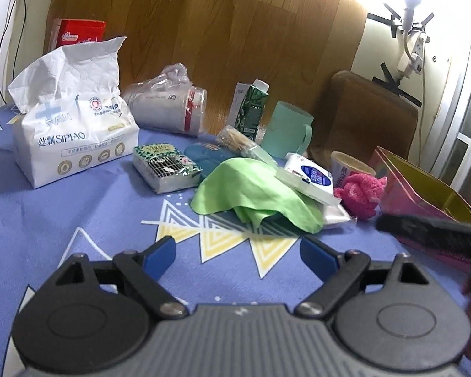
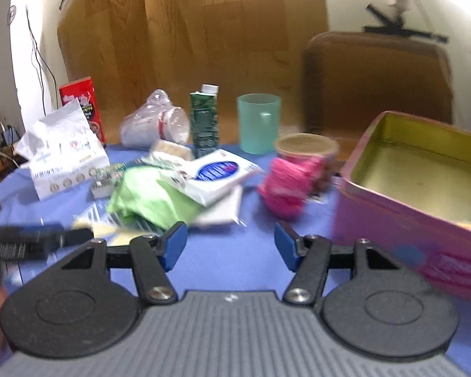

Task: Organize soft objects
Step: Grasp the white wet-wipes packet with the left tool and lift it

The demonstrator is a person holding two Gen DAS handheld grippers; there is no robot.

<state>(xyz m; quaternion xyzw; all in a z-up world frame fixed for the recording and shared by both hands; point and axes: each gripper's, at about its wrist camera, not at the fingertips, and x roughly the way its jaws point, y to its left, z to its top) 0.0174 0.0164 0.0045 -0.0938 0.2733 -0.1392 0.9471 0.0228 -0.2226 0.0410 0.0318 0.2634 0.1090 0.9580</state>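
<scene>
A green cloth [image 1: 251, 193] [image 2: 147, 196] lies crumpled on the blue tablecloth [image 1: 78, 220], with a white wipes packet [image 1: 311, 179] [image 2: 213, 174] resting on its far edge. A pink fluffy towel [image 1: 361, 193] [image 2: 287, 183] sits to the right, beside the open pink tin box [image 1: 424, 185] [image 2: 417, 172]. My left gripper [image 1: 238, 256] stands open just short of the green cloth, nothing between its blue pads. My right gripper [image 2: 230, 245] is open and empty too, in front of the pink towel and left of the tin. A large tissue pack [image 1: 72, 135] [image 2: 64, 157] stands at the left.
Behind the cloths are a small patterned tissue packet [image 1: 166, 166], a bagged paper cup stack [image 1: 169, 106], a green carton [image 1: 251, 110] [image 2: 204, 119], a teal mug [image 1: 287, 130] [image 2: 259, 122], a paper tub [image 1: 350, 163] and a red box [image 1: 78, 33]. A chair back [image 1: 367, 119] stands beyond the table.
</scene>
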